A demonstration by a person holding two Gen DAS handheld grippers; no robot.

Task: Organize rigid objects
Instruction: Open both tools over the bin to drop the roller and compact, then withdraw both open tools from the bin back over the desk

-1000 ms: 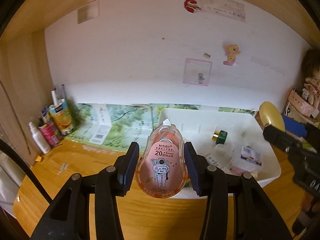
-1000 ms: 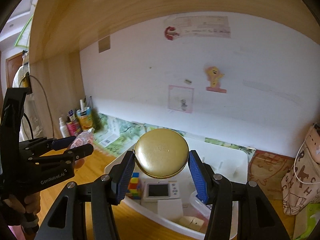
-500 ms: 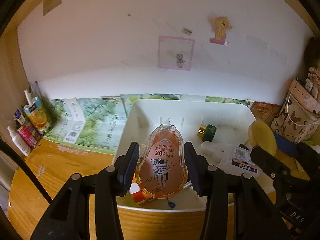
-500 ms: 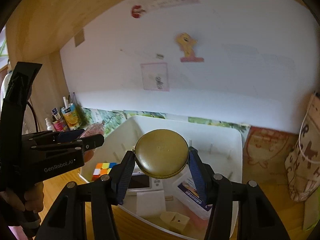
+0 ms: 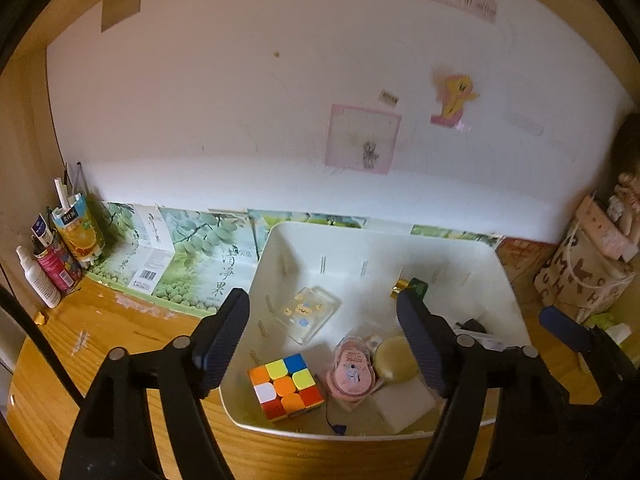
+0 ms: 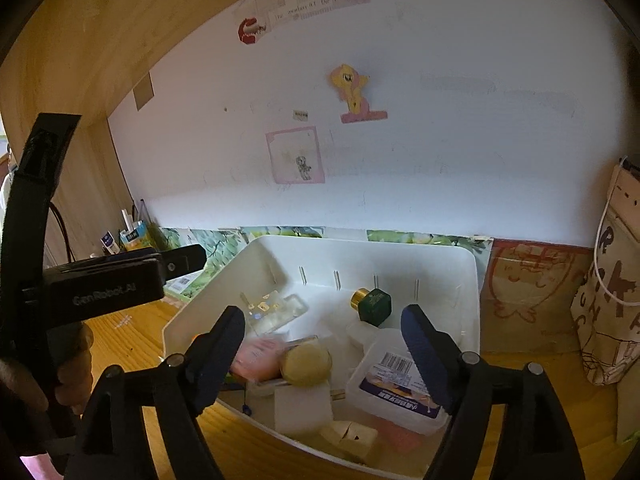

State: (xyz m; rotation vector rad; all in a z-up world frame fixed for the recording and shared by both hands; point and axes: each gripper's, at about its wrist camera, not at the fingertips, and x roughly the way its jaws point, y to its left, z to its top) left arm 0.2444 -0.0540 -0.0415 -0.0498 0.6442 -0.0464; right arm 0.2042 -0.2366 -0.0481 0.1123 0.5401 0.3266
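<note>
while both my grippers hang over the white bin [image 5: 508, 300], their jaws have just been opening, and nothing is between them now. my left gripper [image 5: 322, 338] is released above the near part of the bin, and my right gripper [image 6: 322, 350] is released the same way, a little to the right of it.

inside the bin, just below my left jaws, the pink correction tape [image 5: 352, 374] lies touching the gold round case [image 5: 396, 360]. so these two things are already put away, i think. left of the tape in the bin is the colour cube [image 5: 285, 387], and behind them, toward the far wall of the bin, lies a clear case with small yellow stickers [image 5: 308, 312]. near the far wall is also a green bottle with gold cap [image 6: 372, 304], and at the right side of the bin a clear box with a barcode label [image 6: 394, 384].

outside the bin i see bottles and a juice carton [image 5: 76, 232] far to its left, at the corner of the desk. if these belong to the task, i cannot tell. in my judgement the sorting is far along, maybe nearly done.
</note>
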